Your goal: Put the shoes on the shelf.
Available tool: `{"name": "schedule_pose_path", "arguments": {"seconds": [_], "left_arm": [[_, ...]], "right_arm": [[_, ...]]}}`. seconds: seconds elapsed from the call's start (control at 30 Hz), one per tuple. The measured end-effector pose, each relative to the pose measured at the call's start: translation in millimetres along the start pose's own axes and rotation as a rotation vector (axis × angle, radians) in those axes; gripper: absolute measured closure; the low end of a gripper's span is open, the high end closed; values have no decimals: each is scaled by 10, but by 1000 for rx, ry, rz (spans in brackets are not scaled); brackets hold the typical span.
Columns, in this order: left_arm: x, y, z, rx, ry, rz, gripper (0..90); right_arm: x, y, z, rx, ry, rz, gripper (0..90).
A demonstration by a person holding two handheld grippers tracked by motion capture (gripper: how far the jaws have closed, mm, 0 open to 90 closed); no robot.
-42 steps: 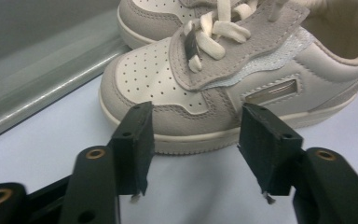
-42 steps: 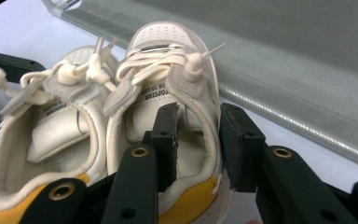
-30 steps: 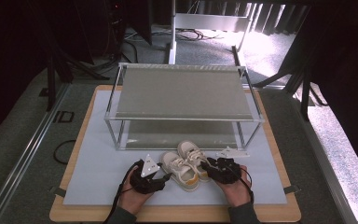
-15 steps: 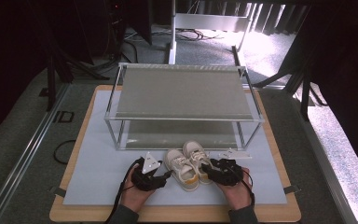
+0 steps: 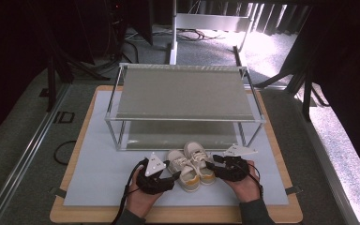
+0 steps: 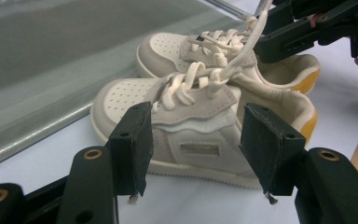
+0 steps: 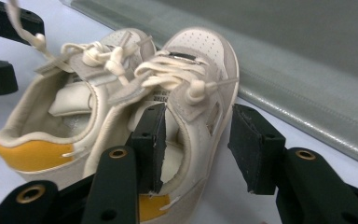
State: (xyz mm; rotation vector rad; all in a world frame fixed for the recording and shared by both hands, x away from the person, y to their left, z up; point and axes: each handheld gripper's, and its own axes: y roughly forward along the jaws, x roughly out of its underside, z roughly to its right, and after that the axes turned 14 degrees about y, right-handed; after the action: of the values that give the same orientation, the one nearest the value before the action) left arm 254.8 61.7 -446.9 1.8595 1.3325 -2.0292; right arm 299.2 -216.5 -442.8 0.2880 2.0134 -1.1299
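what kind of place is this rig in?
Likely a lab or studio recording bay, not a home: a wooden board with a grey mat, a bare metal-framed shelf, cables on carpet, dark curtains around. Props: small shoes.

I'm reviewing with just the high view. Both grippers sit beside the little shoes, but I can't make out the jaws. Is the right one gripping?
Observer: Not clamped. The right gripper is open, one jaw inside the right shoe, the other outside its wall.
Operator: And the left?
Observer: The left gripper is open, facing the side of the left shoe, jaws apart.
Operator: Laces tied?
Observer: One lace runs up to the right gripper's jaw.
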Motion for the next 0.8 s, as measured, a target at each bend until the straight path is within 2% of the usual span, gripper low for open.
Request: {"name": "schedule_pose_path", "arguments": {"seconds": [0.07,0.2,0.33,0.53,0.6,0.7,0.8], "left_arm": [[-12,26,13,-4,-18,4,429],[-29,72,42,-16,-51,-19,428],[-22,134,103,-33,-64,-47,417],[-34,156,114,-45,-99,-55,434],[-37,161,107,-42,-122,-58,444],[-56,171,101,-37,-124,-68,468],[-66,174,67,-20,-121,-70,485]], "right_arm": [[2,29,21,-5,5,-5,557],[4,51,47,-23,27,-15,571],[3,62,28,-29,17,-26,583],[-6,73,3,-24,9,-31,616],[-9,72,13,-32,27,-32,640],[-9,71,38,-53,59,-30,655],[5,66,25,-53,72,-25,663]]}}
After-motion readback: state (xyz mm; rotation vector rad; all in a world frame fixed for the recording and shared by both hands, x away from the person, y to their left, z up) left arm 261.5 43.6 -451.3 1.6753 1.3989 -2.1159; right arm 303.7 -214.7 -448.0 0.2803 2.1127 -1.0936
